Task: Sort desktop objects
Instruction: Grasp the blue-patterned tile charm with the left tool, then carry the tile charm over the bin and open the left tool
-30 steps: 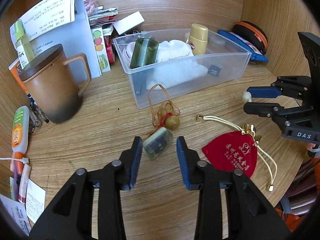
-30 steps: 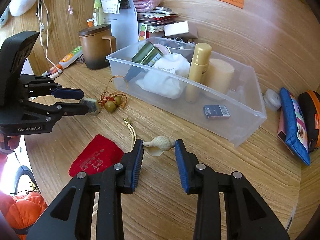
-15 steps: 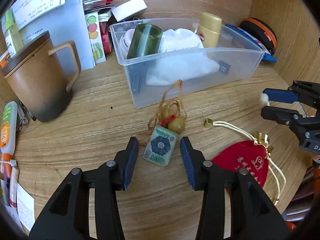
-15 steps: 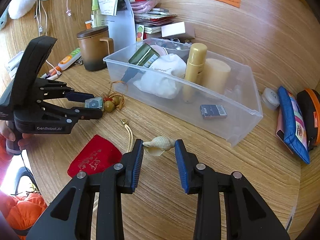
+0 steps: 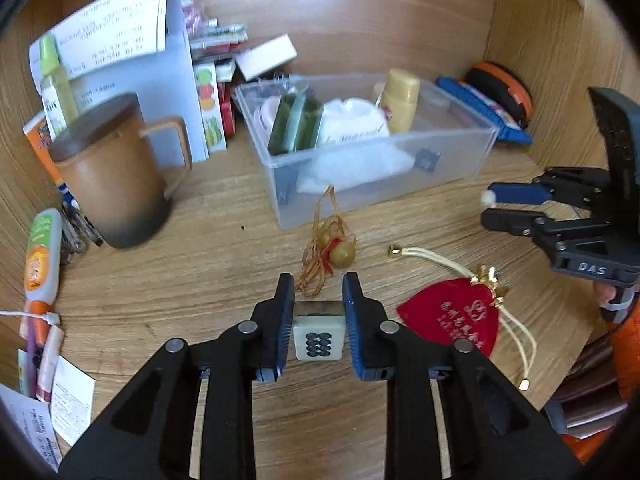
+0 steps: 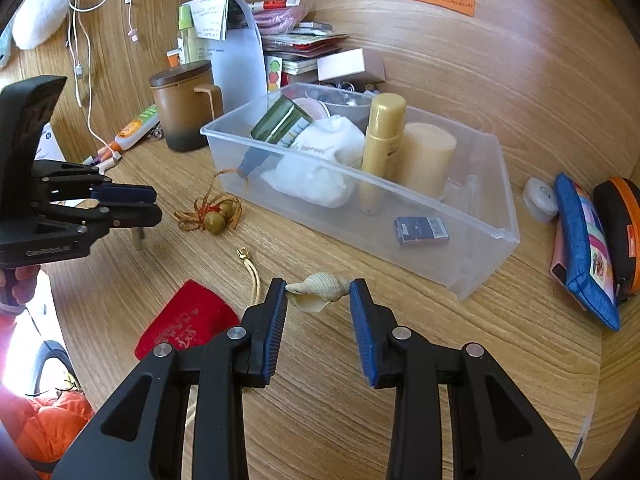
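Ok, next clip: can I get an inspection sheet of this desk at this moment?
Surface: wooden desk, crowded at the back.
Job's things: clear bin holding bottles and a cloth; mahjong tile; seashell; red pouch; beaded charm.
Clutter: brown mug, papers, pencil cases.
Grippers: left gripper has just closed on the tile; right gripper shut on the seashell.
Cables: white cords hanging on the wall.
Surroundings: wood panelling, sticky notes.

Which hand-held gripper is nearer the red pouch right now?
Right. The right hand-held gripper, clamping a seashell, hovers beside the red pouch; the left hand-held gripper is farther.
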Motion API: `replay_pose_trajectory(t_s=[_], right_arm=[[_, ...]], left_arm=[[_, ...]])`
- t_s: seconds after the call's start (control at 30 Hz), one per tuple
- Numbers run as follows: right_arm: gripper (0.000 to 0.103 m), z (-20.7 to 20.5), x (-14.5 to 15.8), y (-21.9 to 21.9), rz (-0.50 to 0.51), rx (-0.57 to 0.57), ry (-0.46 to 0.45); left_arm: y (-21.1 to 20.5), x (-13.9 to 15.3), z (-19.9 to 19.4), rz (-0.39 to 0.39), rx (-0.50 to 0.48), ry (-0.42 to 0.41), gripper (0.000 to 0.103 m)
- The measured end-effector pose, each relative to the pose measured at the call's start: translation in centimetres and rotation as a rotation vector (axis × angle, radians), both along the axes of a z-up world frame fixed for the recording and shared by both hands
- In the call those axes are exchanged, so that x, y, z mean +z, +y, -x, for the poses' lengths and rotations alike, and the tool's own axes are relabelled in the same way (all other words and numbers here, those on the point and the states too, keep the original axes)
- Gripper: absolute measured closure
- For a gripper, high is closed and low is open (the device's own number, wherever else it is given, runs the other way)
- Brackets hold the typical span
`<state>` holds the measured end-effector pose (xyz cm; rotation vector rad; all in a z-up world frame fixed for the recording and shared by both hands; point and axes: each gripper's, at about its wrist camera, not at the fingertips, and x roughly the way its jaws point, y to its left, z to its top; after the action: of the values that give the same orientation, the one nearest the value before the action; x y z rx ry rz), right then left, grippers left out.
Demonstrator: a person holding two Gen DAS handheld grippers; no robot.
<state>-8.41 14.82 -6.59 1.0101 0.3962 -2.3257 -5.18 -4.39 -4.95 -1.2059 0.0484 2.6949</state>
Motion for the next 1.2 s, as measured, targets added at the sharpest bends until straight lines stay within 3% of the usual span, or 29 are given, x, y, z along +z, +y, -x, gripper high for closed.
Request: replay_pose_trajectory(t_s=[0.43,0.83,1.2], right_arm=[[0.073,0.8,2.3,1.0,0.017,-0.027,0.042],[0.073,3.9,5.4,2.1,0.036,-0.067,0.091],[0.073,7.7,4.9,1.8,0.017,-0.07,0.066]], left_arm=[[1.0,4.4,1.0,-0.035,-0.027,0.093,0.079],[1.1,8.3,5.4,-0.068,-0.052,0.158,0.079],[2.0,7.4,9.4,-0.102,-0.085,0.127,0.079]])
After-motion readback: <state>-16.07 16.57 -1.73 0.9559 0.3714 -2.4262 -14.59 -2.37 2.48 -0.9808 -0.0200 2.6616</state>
